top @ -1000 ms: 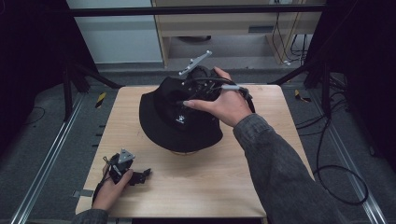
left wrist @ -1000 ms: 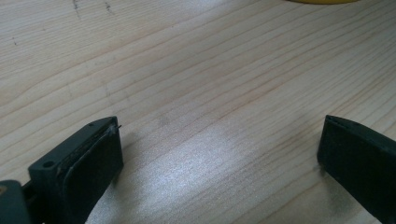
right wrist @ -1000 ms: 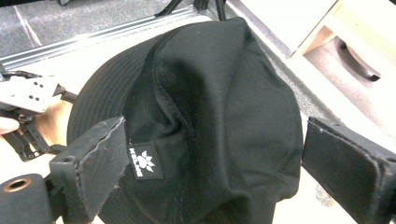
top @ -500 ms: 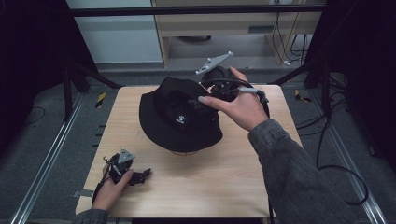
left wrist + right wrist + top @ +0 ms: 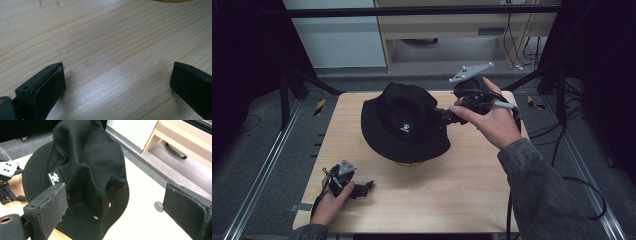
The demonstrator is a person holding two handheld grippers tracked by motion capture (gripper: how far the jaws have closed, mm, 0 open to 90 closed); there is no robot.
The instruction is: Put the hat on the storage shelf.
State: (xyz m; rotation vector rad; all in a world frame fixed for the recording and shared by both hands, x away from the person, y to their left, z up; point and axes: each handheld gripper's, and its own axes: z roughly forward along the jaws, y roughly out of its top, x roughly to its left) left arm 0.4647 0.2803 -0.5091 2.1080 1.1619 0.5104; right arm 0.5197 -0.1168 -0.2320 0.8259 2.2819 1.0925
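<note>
With both sets of jaws released, the right gripper (image 5: 447,116) hovered beside the black hat (image 5: 404,122) mid-counter (image 5: 452,190), left gripper (image 5: 362,188) resting apart; a shallow bite might merely drag the limp brim.

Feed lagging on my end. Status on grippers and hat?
Left gripper open, low over table, empty. Right gripper open at hat brim, no grip. Hat sits mid-table on something yellowish underneath. Nothing in the way.
</note>
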